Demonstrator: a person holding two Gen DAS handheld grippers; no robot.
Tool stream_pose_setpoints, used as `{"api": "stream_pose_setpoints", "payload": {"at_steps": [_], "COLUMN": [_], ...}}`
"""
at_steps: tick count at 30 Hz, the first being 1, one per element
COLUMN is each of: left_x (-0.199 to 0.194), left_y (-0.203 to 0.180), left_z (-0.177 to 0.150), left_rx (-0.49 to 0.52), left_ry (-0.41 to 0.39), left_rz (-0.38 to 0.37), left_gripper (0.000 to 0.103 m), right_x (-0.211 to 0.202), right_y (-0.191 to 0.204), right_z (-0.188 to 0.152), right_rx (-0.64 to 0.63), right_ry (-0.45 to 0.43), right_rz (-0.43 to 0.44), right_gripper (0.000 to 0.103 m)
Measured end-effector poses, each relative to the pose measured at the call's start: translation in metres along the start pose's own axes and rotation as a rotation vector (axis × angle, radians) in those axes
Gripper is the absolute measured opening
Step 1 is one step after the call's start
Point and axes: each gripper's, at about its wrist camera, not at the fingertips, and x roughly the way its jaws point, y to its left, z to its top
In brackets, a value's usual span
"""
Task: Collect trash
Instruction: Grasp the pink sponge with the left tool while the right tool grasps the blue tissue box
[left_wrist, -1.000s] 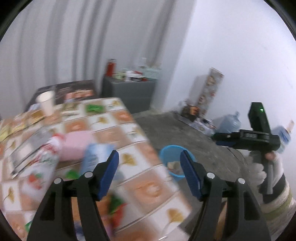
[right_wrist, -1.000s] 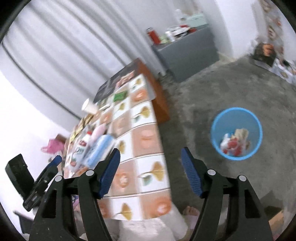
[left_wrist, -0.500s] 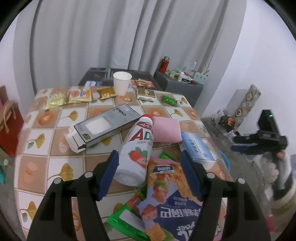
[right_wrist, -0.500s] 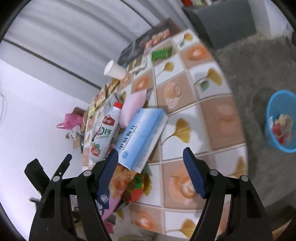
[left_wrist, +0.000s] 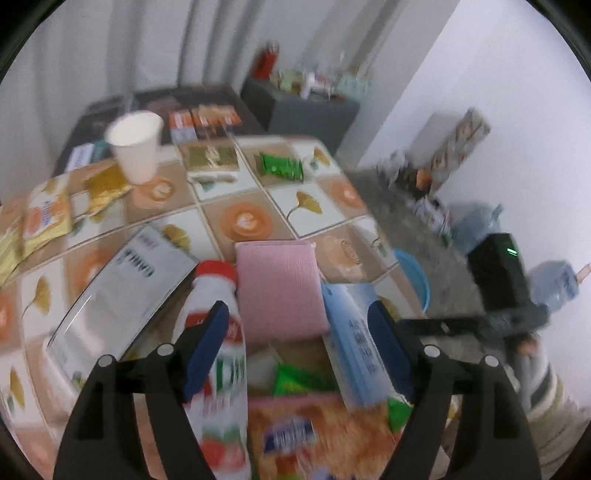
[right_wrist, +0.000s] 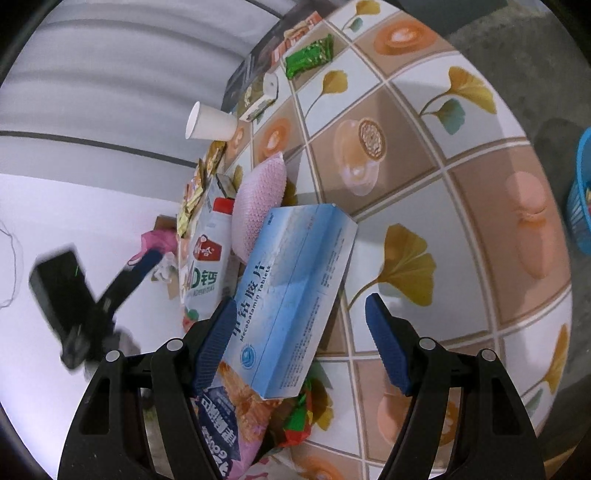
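Pale blue box (right_wrist: 291, 295), pink pouch (left_wrist: 279, 288), white cup (left_wrist: 136, 146), orange-and-tan leaf-patterned tablecloth (right_wrist: 424, 192).

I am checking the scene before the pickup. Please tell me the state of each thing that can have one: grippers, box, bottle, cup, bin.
left gripper: open, holds nothing
right gripper: open, around the box's end
blue medicine box: closed, lying on other trash
milk bottle: capped, lying down
paper cup: upright
blue bin: holds trash
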Motion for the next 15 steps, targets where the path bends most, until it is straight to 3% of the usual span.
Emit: {"api": "stream_pose_setpoints", "payload": {"at_steps": [7,15], "left_x": [0.083,0.114], "left_y": [0.003,0.011], "left_z": [0.037,0.047], "left_rx": [0.009,-0.02], "left_ry": [0.202,0.269], "left_rz": [0.074,0.122], "left_gripper": [0.075,0.076], "right_x": [0.01,0.026], "right_y": [-0.01,-0.014], "right_z": [0.005,0.009], "right_rx": [0.042,0.06], "right_ry": [0.042,0.081], "right_rz": [0.068,0.13], "right_gripper": [0.069,0.069]}}
